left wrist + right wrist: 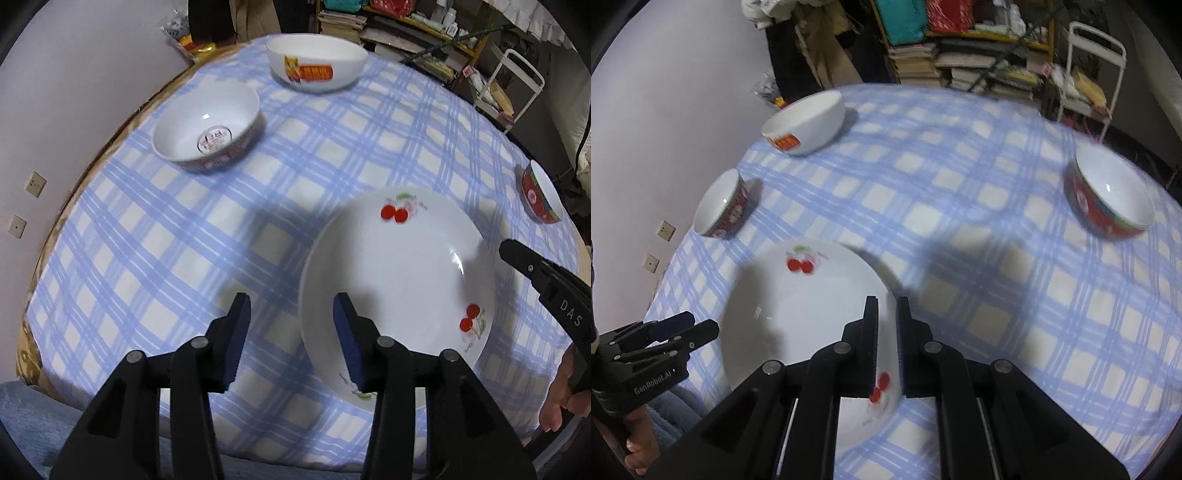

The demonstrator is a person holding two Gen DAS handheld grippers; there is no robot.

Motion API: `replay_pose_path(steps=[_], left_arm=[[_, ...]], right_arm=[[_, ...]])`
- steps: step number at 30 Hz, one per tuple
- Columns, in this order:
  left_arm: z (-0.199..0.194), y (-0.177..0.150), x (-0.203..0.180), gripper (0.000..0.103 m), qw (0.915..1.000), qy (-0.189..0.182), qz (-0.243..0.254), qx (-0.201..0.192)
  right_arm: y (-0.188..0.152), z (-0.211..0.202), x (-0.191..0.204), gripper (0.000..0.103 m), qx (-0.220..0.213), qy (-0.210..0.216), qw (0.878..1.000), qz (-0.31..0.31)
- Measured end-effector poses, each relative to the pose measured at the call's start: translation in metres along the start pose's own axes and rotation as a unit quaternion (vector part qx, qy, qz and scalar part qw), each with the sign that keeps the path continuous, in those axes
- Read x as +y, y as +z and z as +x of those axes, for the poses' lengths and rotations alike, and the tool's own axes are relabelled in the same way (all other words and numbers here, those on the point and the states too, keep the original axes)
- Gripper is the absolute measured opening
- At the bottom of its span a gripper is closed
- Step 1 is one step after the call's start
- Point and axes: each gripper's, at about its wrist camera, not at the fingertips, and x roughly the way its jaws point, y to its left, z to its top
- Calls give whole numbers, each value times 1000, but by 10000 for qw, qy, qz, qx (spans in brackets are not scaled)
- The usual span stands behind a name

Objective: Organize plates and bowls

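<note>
Glossy white cherry-print plate [812, 314] pinched at rim by right gripper [886, 306]; left gripper [291, 299] spread, empty; checked cloth on round table [147, 258]; three ceramic bowls beyond.

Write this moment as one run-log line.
left gripper: open, astride cherry plate rim | right gripper: shut on opposite rim

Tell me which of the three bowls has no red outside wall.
The far white bowl with the orange-red label patch; the other two bowls have red patterned outsides.
</note>
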Motion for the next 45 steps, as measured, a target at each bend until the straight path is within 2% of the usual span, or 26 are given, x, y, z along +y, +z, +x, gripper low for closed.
replay_pose_path(steps=[1,2,5,8,11,13,16,22,31,36,37,39,42,45], left_arm=[[-2,4,2,51,10000,-22,-30,3],[-5,8,5,58,10000,-21,-87,10],[-16,22,12,70,9998,24,-156,-149],[-28,39,20,77,9993,124,-136,-323],[-33,59,33,78,9987,115,-317,-377],[-32,78,41,78,9985,80,-399,-378],[-30,104,49,79,9979,162,-437,-452],[-22,163,61,79,9967,44,-477,-656],[15,233,62,79,9958,-152,-521,-744],[51,253,69,79,9934,-501,-920,-458],[60,257,70,79,9930,-546,-979,-377],[72,262,68,78,9939,-464,-950,-307],[88,266,64,78,9955,-311,-872,-218],[101,267,67,78,9932,-440,-1072,-89]], right_arm=[[4,-2,4,24,-48,-2,10000,-56],[8,-3,7,39,-81,-26,9999,-86],[23,-6,19,68,-239,-138,9994,-227],[41,-8,26,81,-340,-20,9990,-307],[59,-8,31,92,-490,84,9982,-347],[74,-4,34,95,-575,66,9975,-405],[98,5,38,96,-597,41,9971,-476],[145,29,40,96,-594,72,9971,-473],[201,66,44,96,-693,201,9967,-384],[218,91,43,95,-548,285,9979,-169],[220,95,43,92,-533,269,9981,-151],[223,108,43,86,-443,217,9986,-165],[225,126,43,85,-249,157,9994,-162],[224,141,42,78,-99,97,9999,-100]])
